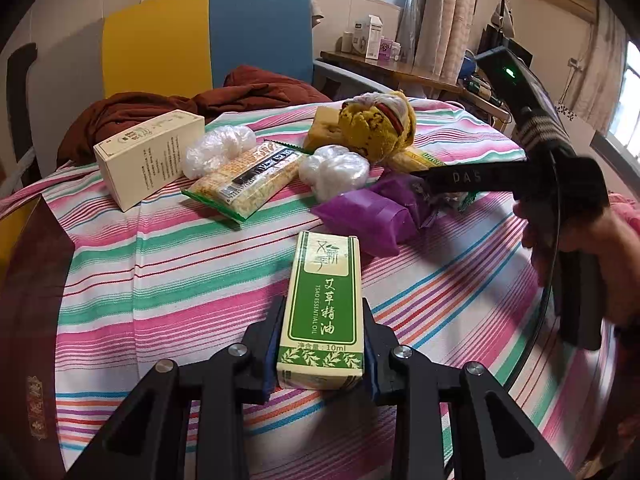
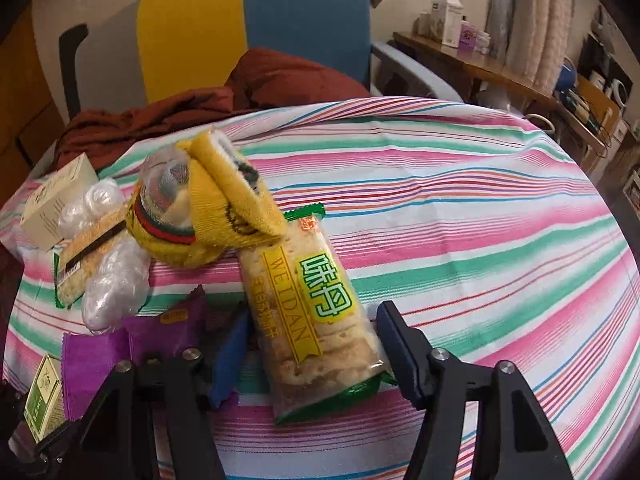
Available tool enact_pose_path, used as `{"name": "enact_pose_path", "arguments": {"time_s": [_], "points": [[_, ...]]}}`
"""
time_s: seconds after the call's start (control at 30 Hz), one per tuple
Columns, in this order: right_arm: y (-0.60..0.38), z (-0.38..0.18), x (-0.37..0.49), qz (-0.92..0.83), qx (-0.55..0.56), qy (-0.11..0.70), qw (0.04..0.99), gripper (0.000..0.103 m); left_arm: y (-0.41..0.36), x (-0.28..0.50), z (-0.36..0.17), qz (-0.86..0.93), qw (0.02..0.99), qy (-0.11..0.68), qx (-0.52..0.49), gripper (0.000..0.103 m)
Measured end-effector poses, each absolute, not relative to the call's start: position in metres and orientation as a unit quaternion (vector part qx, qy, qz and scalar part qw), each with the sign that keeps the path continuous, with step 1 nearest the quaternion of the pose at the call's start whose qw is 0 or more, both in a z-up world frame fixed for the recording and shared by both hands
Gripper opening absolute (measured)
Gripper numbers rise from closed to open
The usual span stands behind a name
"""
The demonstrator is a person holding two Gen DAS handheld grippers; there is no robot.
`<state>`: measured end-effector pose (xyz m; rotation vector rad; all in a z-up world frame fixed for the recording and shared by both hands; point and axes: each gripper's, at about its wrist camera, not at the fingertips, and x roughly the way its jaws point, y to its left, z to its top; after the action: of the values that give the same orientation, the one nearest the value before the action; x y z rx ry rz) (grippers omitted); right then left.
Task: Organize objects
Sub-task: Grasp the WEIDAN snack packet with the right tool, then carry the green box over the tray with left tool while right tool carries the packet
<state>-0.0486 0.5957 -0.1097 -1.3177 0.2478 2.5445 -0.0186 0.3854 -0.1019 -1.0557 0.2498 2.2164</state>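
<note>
My left gripper [image 1: 323,334] is shut on a green and cream essential oil box [image 1: 325,312], held over the striped tablecloth [image 1: 180,280]. The box also shows in the right wrist view [image 2: 42,398] at the lower left. My right gripper [image 2: 316,344] is open with its jaws on either side of a cracker packet [image 2: 308,320] that lies on the cloth. A yellow sock bundle [image 2: 200,216] lies just beyond the packet. Purple packets [image 1: 368,212] lie by the right gripper's left finger.
A cream box [image 1: 148,156], a second cracker packet [image 1: 248,180] and two clear plastic wads [image 1: 336,170] lie at the back left. A brown cloth [image 1: 180,104] sits on a chair [image 1: 208,36] behind the table. A sideboard [image 1: 400,68] with items stands at the far right.
</note>
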Motion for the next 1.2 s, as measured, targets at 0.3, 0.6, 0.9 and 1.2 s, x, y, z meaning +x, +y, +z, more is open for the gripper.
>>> {"name": "enact_pose_path", "arguments": {"time_s": [0.3,0.6,0.9,1.2], "points": [[0.589,-0.101,0.011,0.879,-0.408,0.168,0.182,0.051,0.385,-0.022,-0.103,0.848,0.331,0.096,-0.403,0.033],[0.551,-0.098,0.068,0.881,-0.365,0.205,0.220,0.051,0.383,-0.010,-0.097,0.854,0.328,0.119,-0.385,0.032],[0.513,-0.092,0.116,0.875,-0.348,0.258,0.218,0.051,0.357,0.012,-0.089,0.861,0.338,0.112,-0.363,0.032],[0.476,-0.085,0.147,0.867,-0.355,0.285,0.203,0.051,0.320,0.037,-0.096,0.855,0.350,0.071,-0.375,0.031]]}}
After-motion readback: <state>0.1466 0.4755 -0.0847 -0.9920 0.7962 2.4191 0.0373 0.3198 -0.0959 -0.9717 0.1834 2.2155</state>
